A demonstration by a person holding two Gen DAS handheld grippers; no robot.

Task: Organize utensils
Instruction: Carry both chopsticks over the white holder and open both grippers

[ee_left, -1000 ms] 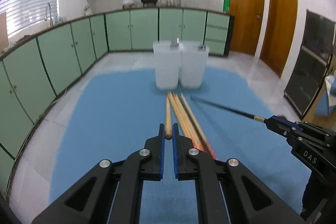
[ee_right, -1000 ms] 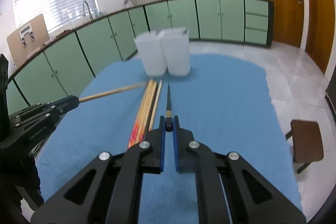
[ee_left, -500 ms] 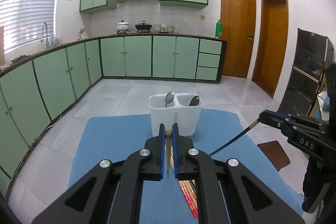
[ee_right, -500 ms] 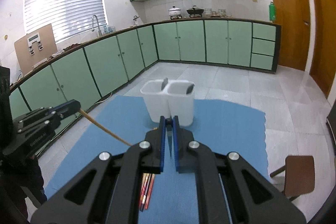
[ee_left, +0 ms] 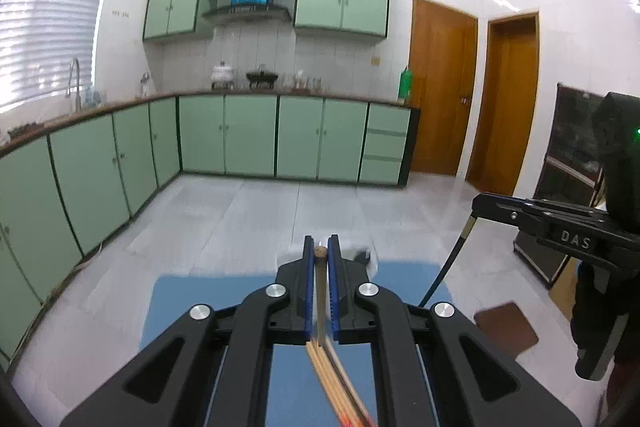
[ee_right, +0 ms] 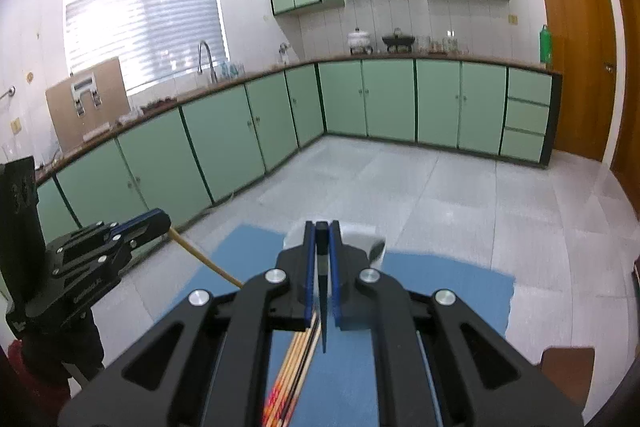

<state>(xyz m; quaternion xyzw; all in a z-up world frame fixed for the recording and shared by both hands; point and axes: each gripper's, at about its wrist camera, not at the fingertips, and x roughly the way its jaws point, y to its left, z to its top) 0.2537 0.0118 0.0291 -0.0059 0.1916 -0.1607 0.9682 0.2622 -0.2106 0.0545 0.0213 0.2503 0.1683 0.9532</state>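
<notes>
White plastic of the two-compartment utensil holder (ee_right: pixel 376 255) showed only as a sliver near the far edge of the blue mat (ee_right: pixel 448 287), most of it hidden behind the jaws in both wrist views; a spoon bowl (ee_right: pixel 377 248) peeked past its right side. Motion blur softened the loose bundle of chopsticks (ee_right: pixel 296 367) lying on the mat, their red-patterned ends cut off by the frame's lower edge.

Both tools were raised high above the mat and tipped slightly downward. Left gripper (ee_left: pixel 321 255) was clamped on the blunt end of a wooden chopstick (ee_left: pixel 320 291), which hung down toward the mat. Right gripper (ee_right: pixel 321 231) was pinched on the top of a black chopstick (ee_right: pixel 323 311), its tip dangling free above the mat.

A second earlier, both grippers sat low with their chopsticks lying nearly flat toward the holder; since then each had lifted, the kitchen cabinets (ee_left: pixel 248 139) filling more of the view.
</notes>
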